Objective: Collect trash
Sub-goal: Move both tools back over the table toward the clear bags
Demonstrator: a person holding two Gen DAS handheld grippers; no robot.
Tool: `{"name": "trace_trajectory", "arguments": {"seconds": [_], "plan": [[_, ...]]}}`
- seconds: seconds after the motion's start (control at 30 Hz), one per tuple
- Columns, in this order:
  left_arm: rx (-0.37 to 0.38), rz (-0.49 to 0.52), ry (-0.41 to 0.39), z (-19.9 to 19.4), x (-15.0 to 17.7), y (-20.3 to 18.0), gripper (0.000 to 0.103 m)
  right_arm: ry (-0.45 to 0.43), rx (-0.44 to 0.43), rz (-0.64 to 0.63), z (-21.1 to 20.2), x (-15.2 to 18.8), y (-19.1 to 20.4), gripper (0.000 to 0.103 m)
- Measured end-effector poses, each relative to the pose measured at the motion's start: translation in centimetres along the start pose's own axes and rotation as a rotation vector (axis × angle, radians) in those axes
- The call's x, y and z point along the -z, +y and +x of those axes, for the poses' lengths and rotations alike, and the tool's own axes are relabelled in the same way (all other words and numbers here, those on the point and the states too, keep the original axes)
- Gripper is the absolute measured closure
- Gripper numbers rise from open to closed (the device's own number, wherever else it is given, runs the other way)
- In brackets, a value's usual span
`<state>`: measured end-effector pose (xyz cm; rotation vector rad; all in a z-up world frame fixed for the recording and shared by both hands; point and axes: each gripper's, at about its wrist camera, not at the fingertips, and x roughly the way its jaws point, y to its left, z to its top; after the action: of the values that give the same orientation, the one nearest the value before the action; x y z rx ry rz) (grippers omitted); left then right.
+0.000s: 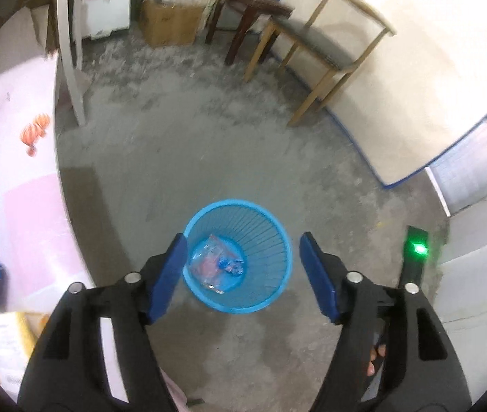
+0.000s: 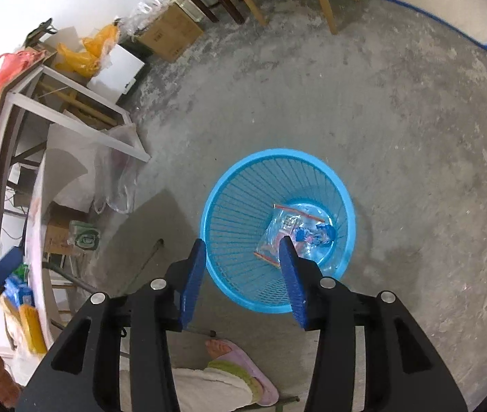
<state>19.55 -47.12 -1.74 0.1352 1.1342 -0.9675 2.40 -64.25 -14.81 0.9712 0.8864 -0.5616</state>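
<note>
Trash — a clear zip bag (image 2: pixel 286 231) with crumpled blue scraps (image 2: pixel 312 233) — lies at the bottom of the blue basket (image 2: pixel 229 185) on the concrete floor (image 2: pixel 397 120). Left claw (image 1: pixel 243 267) and right claw (image 2: pixel 243 271) both hang above it, spread apart and gripping nothing.

Both your wrist cameras look steeply down past their own fingers at the concrete floor (image 1: pixel 209 144). Your left view sits higher, with the blue basket (image 1: pixel 279 276) small; your right view hangs nearer, the same basket (image 2: pixel 344 206) large. Both share it and the chairs beyond.
</note>
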Motion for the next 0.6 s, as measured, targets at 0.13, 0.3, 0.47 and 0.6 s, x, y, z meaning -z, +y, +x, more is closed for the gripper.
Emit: {"name": "trace_trajectory", "arguments": {"seconds": [0.13, 0.3, 0.47, 0.6], "plan": [[0.041, 0.050, -0.118, -6.1, 1.6, -0.1, 0.030, -0.046, 0.022, -0.074, -3.4, 1.3, 1.8, 0.049], [0.078, 0.100, -0.258, -14.9, 5.9, 0.7, 0.025, -0.127, 0.072, -0.237, -8.4, 3.8, 6.3, 0.031], [0.116, 0.068, -0.232, -19.9, 11.8, 2.9, 0.020, -0.226, 0.114, -0.406, -12.7, 6.7, 11.6, 0.012], [0.039, -0.014, -0.250, -21.9, 16.4, 5.6, 0.016, -0.291, 0.143, -0.550, -14.8, 9.2, 16.5, 0.006]]}}
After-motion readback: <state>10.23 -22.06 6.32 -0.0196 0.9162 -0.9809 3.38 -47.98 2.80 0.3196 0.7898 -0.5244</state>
